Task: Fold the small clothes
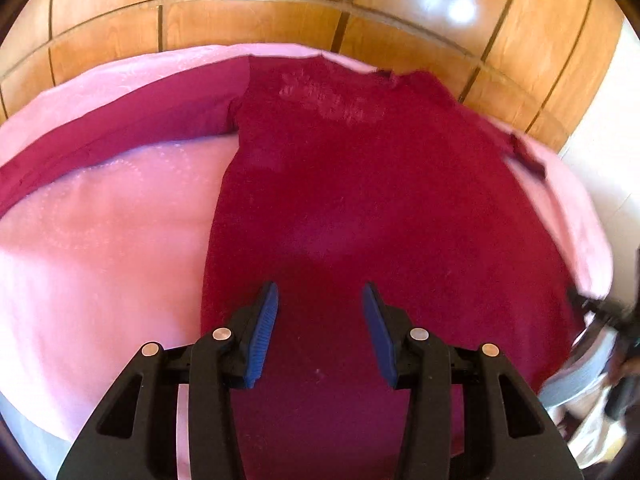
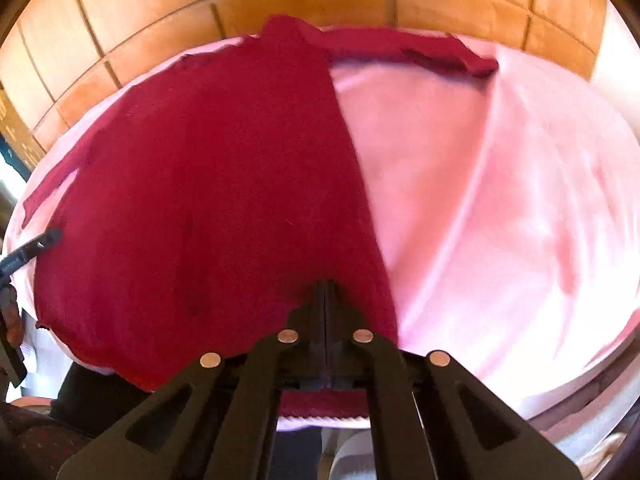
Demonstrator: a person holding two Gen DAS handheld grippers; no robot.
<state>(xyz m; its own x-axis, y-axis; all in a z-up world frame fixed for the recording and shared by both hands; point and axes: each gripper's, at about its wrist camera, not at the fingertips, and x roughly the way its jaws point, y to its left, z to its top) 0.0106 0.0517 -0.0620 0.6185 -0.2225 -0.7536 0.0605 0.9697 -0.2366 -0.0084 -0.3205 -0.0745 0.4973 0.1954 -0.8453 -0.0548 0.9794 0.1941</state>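
Right tongs [image 2: 326, 286] shut; shirt [image 2: 200, 180] lengthwise, collar away.

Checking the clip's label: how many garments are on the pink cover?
1: a dark red top, long-sleeved, spread flat across the pink cover, sleeves out to both sides. Anything beneath it would be hidden.

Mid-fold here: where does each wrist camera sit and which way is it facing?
Left wrist: on the left tool, angled down over the red shirt; its fingers stand apart.
Right wrist: on the right tool, angled down at the shirt's near hem; its fingers are shut.
Both share the shirt, pink bedcover and wooden wall.
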